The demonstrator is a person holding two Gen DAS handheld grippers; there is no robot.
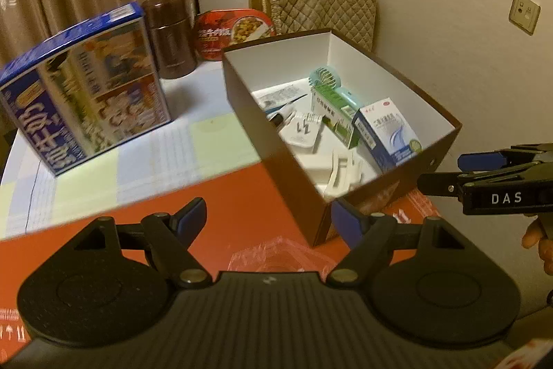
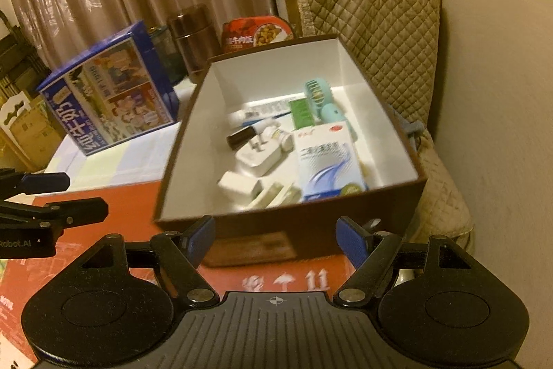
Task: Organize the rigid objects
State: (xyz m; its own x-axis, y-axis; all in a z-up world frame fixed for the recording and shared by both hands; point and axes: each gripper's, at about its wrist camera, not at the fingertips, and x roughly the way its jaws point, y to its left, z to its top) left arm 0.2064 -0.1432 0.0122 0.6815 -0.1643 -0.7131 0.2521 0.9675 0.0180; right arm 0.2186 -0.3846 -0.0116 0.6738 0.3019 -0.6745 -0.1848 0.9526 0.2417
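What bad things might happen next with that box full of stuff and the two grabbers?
1. The brown box is crowded: the blue-and-white medicine box leans on other items, so dropping something in may knock it over or jam the white plug.
2. The tall blue carton stands tilted near the table edge; a bump might tip it.
3. The left gripper and right gripper are both open, empty and close together; they might collide.

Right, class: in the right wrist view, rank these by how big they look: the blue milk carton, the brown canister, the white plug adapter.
1. Blue milk carton
2. Brown canister
3. White plug adapter
The adapter lies nearer the camera and looks smallest regardless.
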